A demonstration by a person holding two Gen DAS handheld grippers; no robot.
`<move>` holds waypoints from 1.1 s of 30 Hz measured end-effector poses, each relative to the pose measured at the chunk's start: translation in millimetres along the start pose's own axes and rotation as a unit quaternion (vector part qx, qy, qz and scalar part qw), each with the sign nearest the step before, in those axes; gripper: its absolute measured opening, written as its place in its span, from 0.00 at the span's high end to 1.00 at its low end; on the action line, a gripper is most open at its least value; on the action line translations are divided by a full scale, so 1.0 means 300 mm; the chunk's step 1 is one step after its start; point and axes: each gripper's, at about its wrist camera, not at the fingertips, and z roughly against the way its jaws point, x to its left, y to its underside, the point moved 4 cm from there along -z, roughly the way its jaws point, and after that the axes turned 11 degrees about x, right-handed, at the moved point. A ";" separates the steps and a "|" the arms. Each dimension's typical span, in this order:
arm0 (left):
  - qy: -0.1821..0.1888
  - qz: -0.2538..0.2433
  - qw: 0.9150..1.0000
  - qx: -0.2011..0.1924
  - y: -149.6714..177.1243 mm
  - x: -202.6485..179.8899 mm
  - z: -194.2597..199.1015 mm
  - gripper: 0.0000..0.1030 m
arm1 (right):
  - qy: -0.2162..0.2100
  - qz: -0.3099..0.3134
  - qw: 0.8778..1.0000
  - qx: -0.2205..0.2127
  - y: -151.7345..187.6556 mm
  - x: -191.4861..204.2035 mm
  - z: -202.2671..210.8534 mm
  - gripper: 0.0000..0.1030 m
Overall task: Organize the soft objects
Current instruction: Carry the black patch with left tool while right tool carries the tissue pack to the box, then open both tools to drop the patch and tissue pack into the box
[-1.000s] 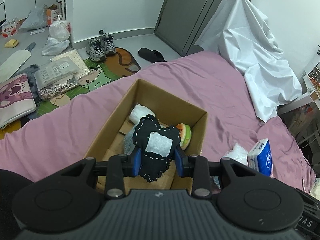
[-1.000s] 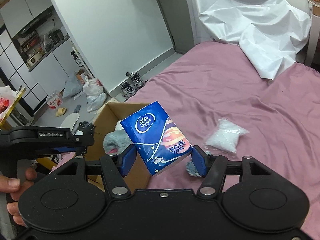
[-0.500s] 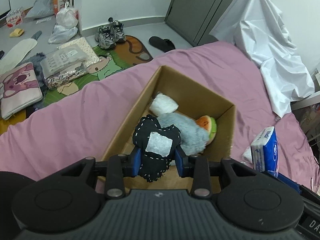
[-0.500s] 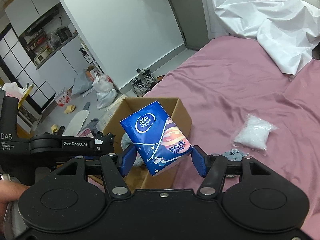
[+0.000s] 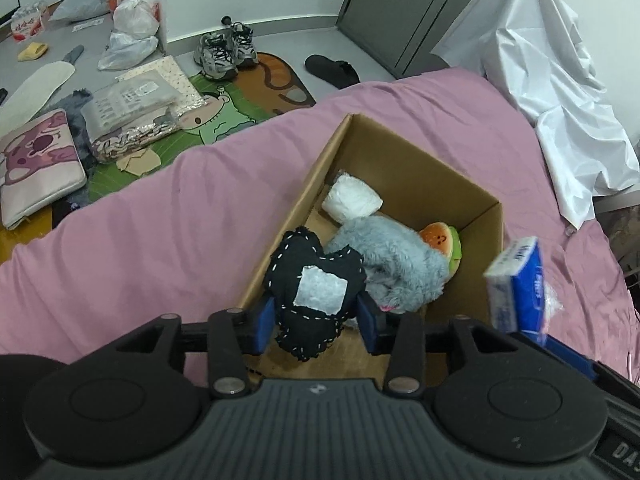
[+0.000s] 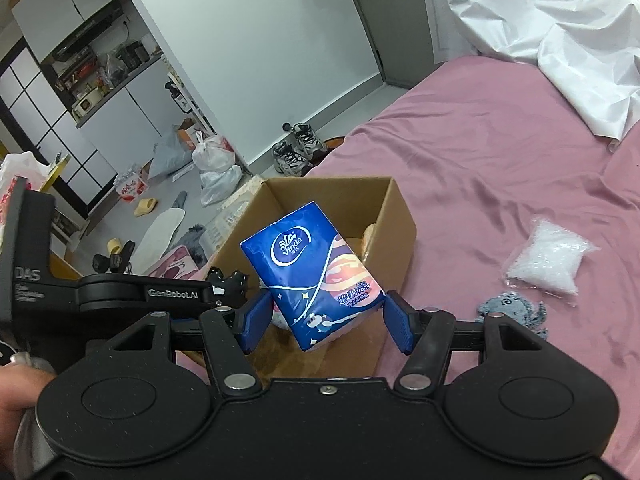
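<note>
An open cardboard box (image 5: 404, 172) sits on the pink bed (image 5: 140, 240). Inside it lie a grey plush (image 5: 400, 264), a burger plush (image 5: 442, 236) and a white packet (image 5: 352, 202). My left gripper (image 5: 316, 320) hangs over the box's near end with a black heart pillow (image 5: 316, 280) between its pads. Its jaws are opening, and the pads still touch the pillow's sides. My right gripper (image 6: 326, 320) is shut on a blue tissue pack (image 6: 312, 272), just above the box (image 6: 396, 216) at its near right corner. In the left wrist view the tissue pack (image 5: 516, 284) shows at the right.
A clear bag of white beads (image 6: 548, 260) and a small grey-blue toy (image 6: 512, 308) lie on the bed to the right of the box. A white sheet (image 5: 560, 100) is draped at the far right. Shoes (image 5: 226, 50), bags and a mat cover the floor beyond the bed.
Both grippers have come closer over the box and lower. The left jaws have spread wider around the pillow. The tissue pack has stayed gripped.
</note>
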 end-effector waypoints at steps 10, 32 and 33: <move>0.027 0.001 1.000 -0.009 -0.040 0.004 0.055 0.49 | -0.005 0.012 1.000 0.021 0.004 0.033 -0.048 0.42; 0.014 -0.016 0.999 -0.039 -0.045 -0.031 0.138 0.21 | -0.006 -0.072 0.997 0.013 -0.038 -0.132 0.091 0.25; 0.014 -0.015 0.999 -0.040 -0.044 -0.041 0.138 0.21 | -0.004 -0.080 0.997 0.011 -0.037 -0.149 0.101 0.24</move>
